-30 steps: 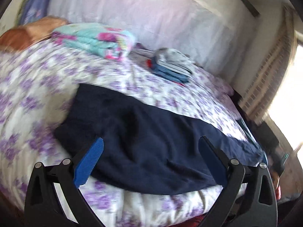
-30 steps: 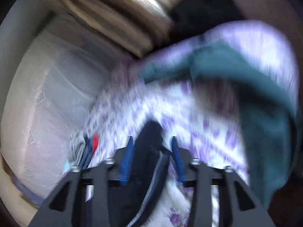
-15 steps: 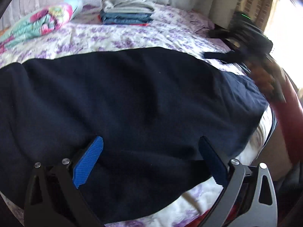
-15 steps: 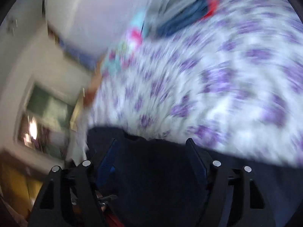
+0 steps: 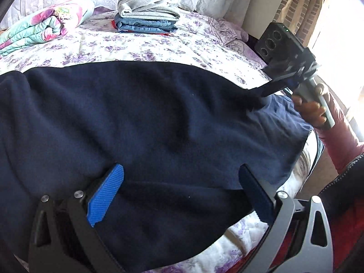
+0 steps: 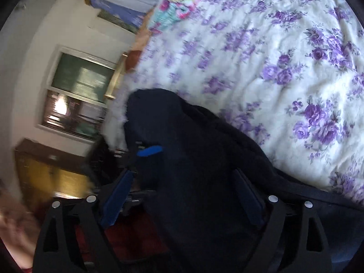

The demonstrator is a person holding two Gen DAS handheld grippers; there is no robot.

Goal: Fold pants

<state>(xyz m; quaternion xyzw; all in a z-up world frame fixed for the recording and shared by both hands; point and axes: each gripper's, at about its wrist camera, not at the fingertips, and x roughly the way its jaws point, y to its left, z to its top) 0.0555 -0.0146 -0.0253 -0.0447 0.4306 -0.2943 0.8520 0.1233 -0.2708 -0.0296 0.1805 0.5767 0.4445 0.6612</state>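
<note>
Left wrist view: the navy pants [image 5: 145, 122] lie spread across the floral bedspread [image 5: 141, 47]. The left gripper [image 5: 182, 191] hangs over their near edge, jaws wide, gripping nothing. At the pants' right end the right gripper [image 6: 182, 193] is opening its jaws, cloth lying loose between them.

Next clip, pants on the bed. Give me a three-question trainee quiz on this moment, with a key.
1. True or false: the navy pants lie spread on the floral bedspread.
2. What tops the folded stack near the pillows?
3. Left gripper: A) open over the pants, B) shut on the pants.

Key:
1. True.
2. A grey garment.
3. A.
</note>
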